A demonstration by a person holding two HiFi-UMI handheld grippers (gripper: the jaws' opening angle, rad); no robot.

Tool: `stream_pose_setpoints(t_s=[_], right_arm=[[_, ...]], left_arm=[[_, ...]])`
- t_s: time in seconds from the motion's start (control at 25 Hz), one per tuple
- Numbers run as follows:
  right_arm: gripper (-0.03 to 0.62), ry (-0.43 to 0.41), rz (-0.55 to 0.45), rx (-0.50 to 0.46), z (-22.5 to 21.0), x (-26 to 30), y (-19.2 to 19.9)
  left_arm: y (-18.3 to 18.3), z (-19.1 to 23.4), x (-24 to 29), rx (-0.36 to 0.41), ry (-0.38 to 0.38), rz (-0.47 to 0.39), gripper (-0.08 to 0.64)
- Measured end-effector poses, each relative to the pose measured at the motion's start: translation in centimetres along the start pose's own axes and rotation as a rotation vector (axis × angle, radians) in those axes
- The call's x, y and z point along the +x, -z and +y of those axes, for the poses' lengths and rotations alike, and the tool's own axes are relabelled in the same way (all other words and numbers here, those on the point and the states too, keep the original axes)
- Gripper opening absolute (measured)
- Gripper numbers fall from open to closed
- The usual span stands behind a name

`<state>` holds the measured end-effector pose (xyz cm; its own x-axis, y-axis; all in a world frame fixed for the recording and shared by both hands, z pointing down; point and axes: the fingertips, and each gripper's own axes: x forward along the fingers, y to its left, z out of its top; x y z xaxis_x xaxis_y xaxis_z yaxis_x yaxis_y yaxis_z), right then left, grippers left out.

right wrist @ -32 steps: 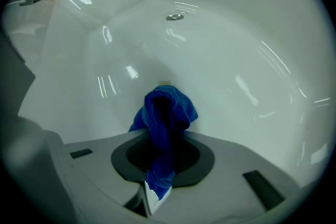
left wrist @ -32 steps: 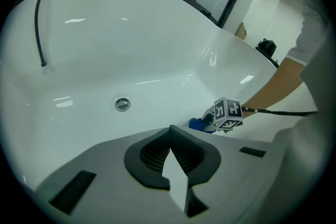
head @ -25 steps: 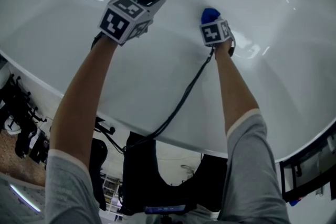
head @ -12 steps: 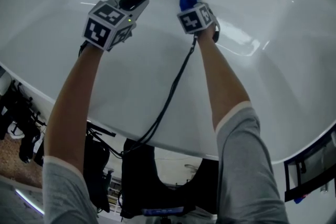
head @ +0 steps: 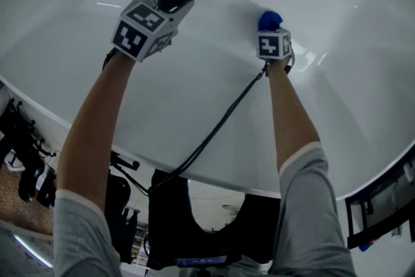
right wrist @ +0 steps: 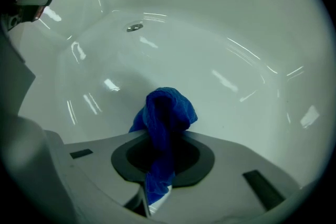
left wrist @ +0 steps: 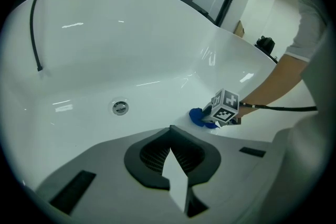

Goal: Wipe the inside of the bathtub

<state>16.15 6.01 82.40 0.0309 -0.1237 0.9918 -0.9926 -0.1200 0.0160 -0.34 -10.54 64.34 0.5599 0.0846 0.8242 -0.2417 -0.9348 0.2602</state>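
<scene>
**Q:** What is held, and where?

**A:** A crumpled blue cloth (right wrist: 165, 113) is clamped in the right gripper (right wrist: 157, 165). The jaws are closed on its trailing end, and the bunched head is laid against the sloping inner wall of the glossy white bathtub (head: 337, 23). The round metal drain (right wrist: 135, 27) is well apart from it.

**Q:** And the left gripper (left wrist: 170, 165)?

**A:** Nothing is carried. Its jaws are seen drawn together, and it is held over the near wall, well apart from the cloth. Whether the wall is touched cannot be told.

**Q:** How is the cloth expected to handle?

**A:** It is judged light, soft and floppy, and likely to bunch and slide on the slick surface. A grip low on the wad, as pictured, is thought best, so that a broad fold is left free to be pushed flat against the tub.
</scene>
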Motion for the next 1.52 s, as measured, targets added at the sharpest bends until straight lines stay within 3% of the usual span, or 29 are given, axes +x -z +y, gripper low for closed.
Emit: stream_pose_setpoints(t_s=[0.24, 0.52, 0.72, 0.8, 0.96, 1.08, 1.32, 1.52], right_arm=[[0.058, 0.018, -0.107, -0.069, 3.2, 0.7, -7.2], [0.058, -0.081, -0.161, -0.244, 9.3, 0.3, -11.7], [0.060, -0.233, -0.117, -0.521, 10.5, -0.1, -8.3], [0.059, -0.306, -0.086, -0.571, 11.9, -0.6, -6.3], [0.060, -0.529, -0.018, -0.584, 16.3, -0.4, -1.9], [0.060, -0.639, -0.006, -0.622, 18.8, -1.0, -0.2], [0.058, -0.766, 0.074, -0.626, 20.3, -2.0, 1.3], [0.054, -0.789, 0.108, -0.666, 19.8, -3.3, 2.0]], left_arm=[[1.7, 0.9, 0.2, -0.002, -0.006, 0.016, 0.003], [2.2, 1.3, -0.4, -0.009, -0.018, 0.028, 0.003], [1.4, 0.9, 0.2, -0.017, -0.009, 0.019, 0.003], [1.3, 0.7, 0.1, -0.020, -0.006, 0.017, 0.003], [1.2, 0.9, 0.4, -0.017, -0.003, 0.007, 0.003], [1.3, 1.0, 0.5, -0.017, -0.005, 0.013, 0.003], [1.5, 1.4, -0.6, -0.021, -0.024, 0.009, 0.003], [0.9, 1.4, -2.3, -0.034, -0.049, -0.017, 0.003]])
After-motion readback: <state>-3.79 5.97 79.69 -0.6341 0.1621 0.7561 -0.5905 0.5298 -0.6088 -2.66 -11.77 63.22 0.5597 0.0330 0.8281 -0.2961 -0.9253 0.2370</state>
